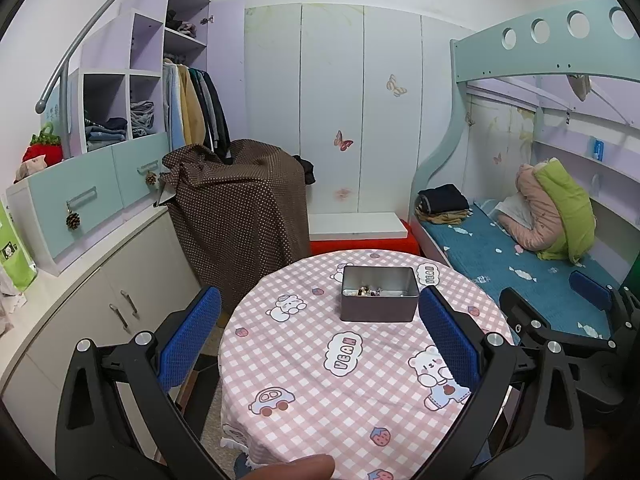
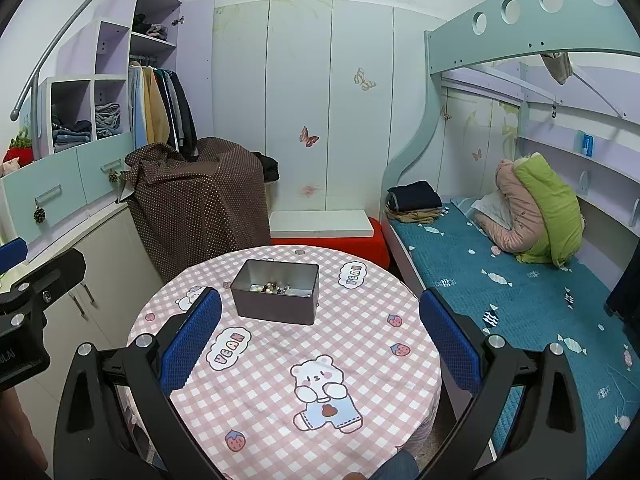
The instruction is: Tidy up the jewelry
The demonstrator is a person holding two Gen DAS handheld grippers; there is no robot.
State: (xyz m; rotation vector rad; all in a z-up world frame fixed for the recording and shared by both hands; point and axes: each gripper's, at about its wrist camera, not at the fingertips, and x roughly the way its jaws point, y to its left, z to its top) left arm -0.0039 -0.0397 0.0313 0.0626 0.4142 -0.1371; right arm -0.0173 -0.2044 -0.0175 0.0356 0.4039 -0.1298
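Tin: a rectangular grey metal tin (image 1: pixel 379 295) stands open on the far half of my round worktop with the pink-and-white checked cloth (image 1: pixel 304 364); in the right wrist view it sits left of centre (image 2: pixel 276 298).
Jewelry: a small heap of mixed beads and trinkets (image 1: pixel 366 291) lies on the tin's floor, against its far wall; the single pieces are too small to tell apart (image 2: pixel 276 288).
Left fingers: my left gripper (image 1: pixel 316 340) has its blue-padded fingers (image 1: pixel 190 338) spread wide and holds nothing; it hangs above the near part of the worktop, well short of the tin.
Right fingers: my right gripper (image 2: pixel 320 340) is likewise spread wide with nothing between its blue pads (image 2: pixel 450 342), over the cloth's bear print (image 2: pixel 324 394), apart from the tin.
Surroundings: a bunk bed with a teal blanket (image 2: pixel 520 292) stands to the right of the worktop, and a brown dotted cloth (image 1: pixel 236 208) is draped over something behind it.
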